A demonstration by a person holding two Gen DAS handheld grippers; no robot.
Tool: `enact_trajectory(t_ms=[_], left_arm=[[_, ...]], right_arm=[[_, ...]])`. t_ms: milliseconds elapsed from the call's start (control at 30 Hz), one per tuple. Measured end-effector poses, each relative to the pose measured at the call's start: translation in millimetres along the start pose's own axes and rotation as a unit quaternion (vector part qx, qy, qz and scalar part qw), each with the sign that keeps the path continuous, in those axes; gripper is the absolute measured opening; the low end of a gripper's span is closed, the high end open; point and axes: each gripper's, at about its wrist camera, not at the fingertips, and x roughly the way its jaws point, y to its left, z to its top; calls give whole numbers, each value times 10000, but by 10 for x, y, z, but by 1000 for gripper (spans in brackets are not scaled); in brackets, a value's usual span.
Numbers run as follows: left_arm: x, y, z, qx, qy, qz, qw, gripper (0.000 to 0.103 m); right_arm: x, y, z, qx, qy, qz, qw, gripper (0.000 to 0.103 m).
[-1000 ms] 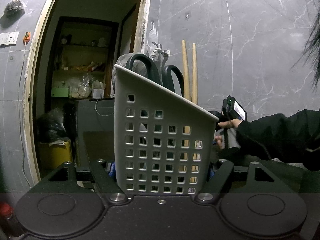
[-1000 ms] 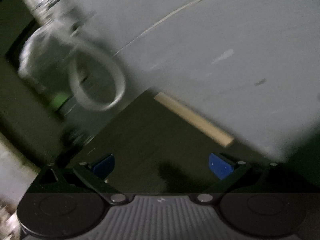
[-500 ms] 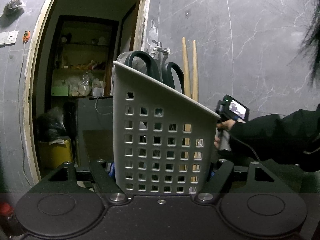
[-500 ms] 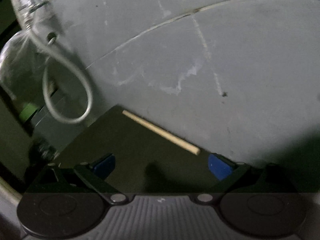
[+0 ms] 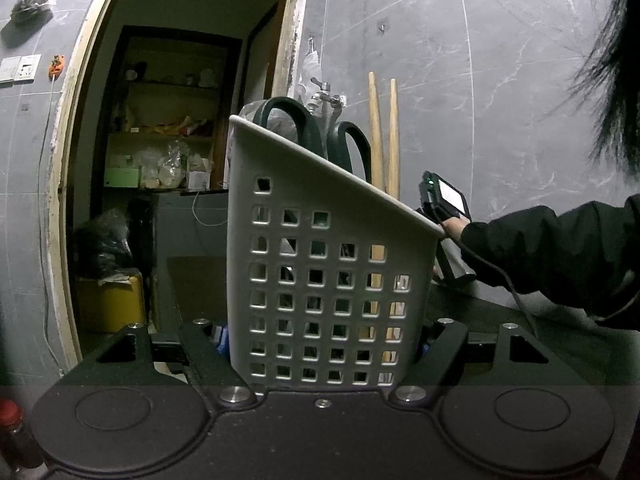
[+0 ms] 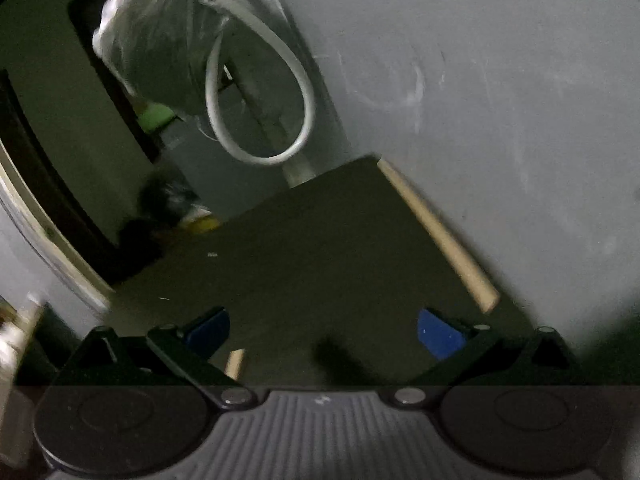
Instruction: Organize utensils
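1. A white slotted basket (image 5: 332, 272) stands upright on the dark table (image 5: 560, 332), its long axis vertical and its slanted rim high on the left, low on the right.
2. Inside it, a pair of scissors (image 5: 316, 136) stands handles up, the dark loops showing above the rim.
3. Two wooden chopsticks (image 5: 384, 136) stand almost upright in the basket's right part, tips pointing to the ceiling, close beside each other.
4. The left hand-held gripper (image 5: 324, 344) is clamped on the basket's lower part, one finger against each side wall.
5. A single wooden stick (image 6: 440, 236) lies flat on the table just beside the grey wall (image 6: 500, 100), its long axis running along the wall's foot, the near end pointing toward the right hand-held gripper (image 6: 324, 332).
6. That gripper stands wide apart with nothing between its blue pads (image 6: 440, 338); it hangs over the table, near the stick but not touching it.
7. A short pale wooden end (image 6: 235, 362) shows just inside its left finger; I cannot tell whether the two touch.
8. From the left side, a dark sleeve (image 5: 560, 256) reaches in behind the basket.
9. A pale hose loop (image 6: 260, 92) and a plastic bag (image 6: 160, 40) hang at the wall beyond the table.
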Motion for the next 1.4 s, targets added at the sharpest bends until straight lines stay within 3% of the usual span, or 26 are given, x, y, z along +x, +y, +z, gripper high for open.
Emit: enact_trajectory(t_ms=[133,233,333,433,533,733,800,1033,1133,1400], left_arm=[[9,8,-19,-39,14,8,10000,77],[15,25,-30,-77,41,0,10000,77],[14,44,-33,-90,44,10,9999,78],[17,56,-38,-105,41,33,9999,78],[12,51,-51,-129,44,33,9999,78],[-1,48,-59,-146,43,27,9999,78],[12,49,-61,-146,61,34,9999,78],[46,44,-50,-138,77,59,9999,78],[52,34,-49,-135,86,57,9999,78],[38,92,-48,-201,80,41,9998,78]], right_arm=[[118,135,83,-650,-63,-720,9953,103],[275,327,71,-1376,-117,-1318,9816,103],[488,405,122,-1493,131,-1663,9746,101],[570,428,117,-1510,312,-1643,9743,101],[660,312,156,-1079,765,-1208,9838,101],[476,275,149,-1211,1124,-704,9837,102],[349,313,161,-1287,992,-574,9850,103],[430,491,170,-1507,640,-1777,9704,103],[516,483,129,-1447,607,-1986,9674,102],[635,345,30,-1113,267,-1735,9782,102]])
